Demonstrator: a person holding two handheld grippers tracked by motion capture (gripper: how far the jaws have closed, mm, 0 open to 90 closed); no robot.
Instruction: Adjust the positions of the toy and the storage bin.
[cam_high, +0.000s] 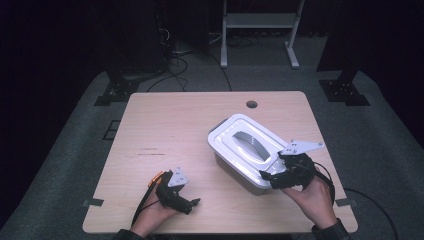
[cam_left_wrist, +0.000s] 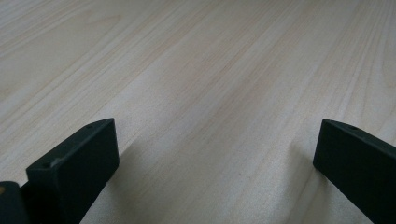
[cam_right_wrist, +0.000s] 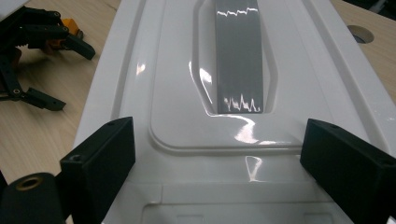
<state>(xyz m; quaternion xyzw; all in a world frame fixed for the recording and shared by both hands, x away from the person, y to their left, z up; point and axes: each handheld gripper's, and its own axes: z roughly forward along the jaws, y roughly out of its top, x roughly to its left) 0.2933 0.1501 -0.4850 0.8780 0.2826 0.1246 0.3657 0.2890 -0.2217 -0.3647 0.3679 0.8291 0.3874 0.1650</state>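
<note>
Right gripper (cam_right_wrist: 217, 158): jaws spread wide, poised over near end of white lidded storage box (cam_right_wrist: 177, 116), grey handle strip (cam_right_wrist: 239, 56) straight ahead in lid recess. Nothing clamped. Left gripper (cam_high: 192, 204) well off to its left, jaws apart, low over bare wooden table (cam_left_wrist: 196, 84), holding nothing.

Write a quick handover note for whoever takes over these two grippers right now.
Left gripper: open, holding nothing, low over bare table at the near left.
Right gripper: open, jaws spread over the near end of the white box, not clamped on it.
The box sits right of centre, its lid on, grey handle in the lid's recess.
Done: nothing visible beyond the approach.
Left: probably grip the lid and work the box.
</note>
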